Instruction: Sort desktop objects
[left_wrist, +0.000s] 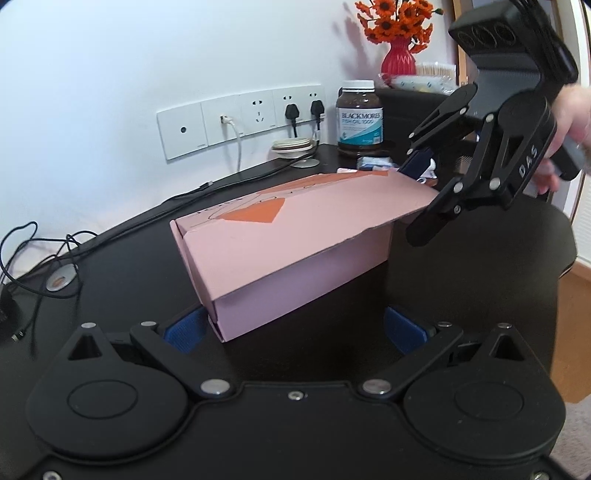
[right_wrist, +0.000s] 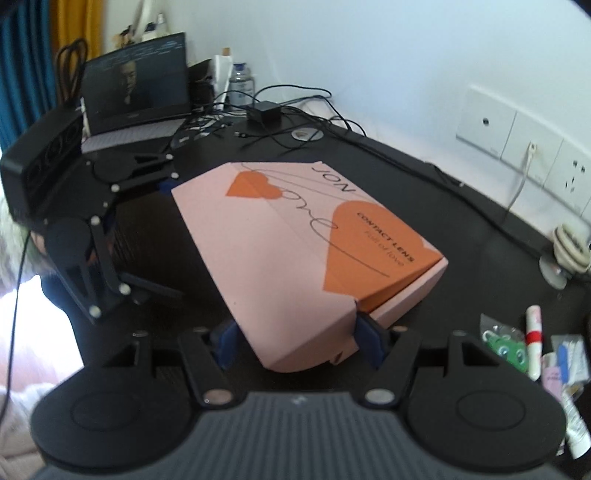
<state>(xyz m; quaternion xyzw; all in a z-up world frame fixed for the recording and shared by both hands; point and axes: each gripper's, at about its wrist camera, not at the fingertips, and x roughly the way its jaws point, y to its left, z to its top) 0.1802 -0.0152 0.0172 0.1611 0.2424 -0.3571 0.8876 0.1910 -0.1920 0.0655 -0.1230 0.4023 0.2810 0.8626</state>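
Observation:
A pink cardboard box (left_wrist: 295, 258) with orange hearts lies on the black desk (left_wrist: 480, 295). Its lid (right_wrist: 295, 240) is tilted up off the body. My right gripper (right_wrist: 297, 343) is shut on the lid's front flap, with a blue pad against each side. From the left wrist view, that right gripper (left_wrist: 419, 199) sits at the far end of the lid, held by a person's hand (left_wrist: 569, 114). My left gripper (left_wrist: 295, 328) stands open at the box's opposite end. Its left pad (left_wrist: 186, 328) is close to the box corner and the right pad is apart. In the right wrist view the left gripper (right_wrist: 162, 236) shows at the left.
A fish oil bottle (left_wrist: 359, 118), a red vase of orange flowers (left_wrist: 399, 55) and wall sockets (left_wrist: 240, 122) stand behind the box. Cables (left_wrist: 44, 251) trail on the left. A laptop (right_wrist: 136, 88) stands at the back. A green packet (right_wrist: 504, 343) and a white tube (right_wrist: 533, 339) lie right.

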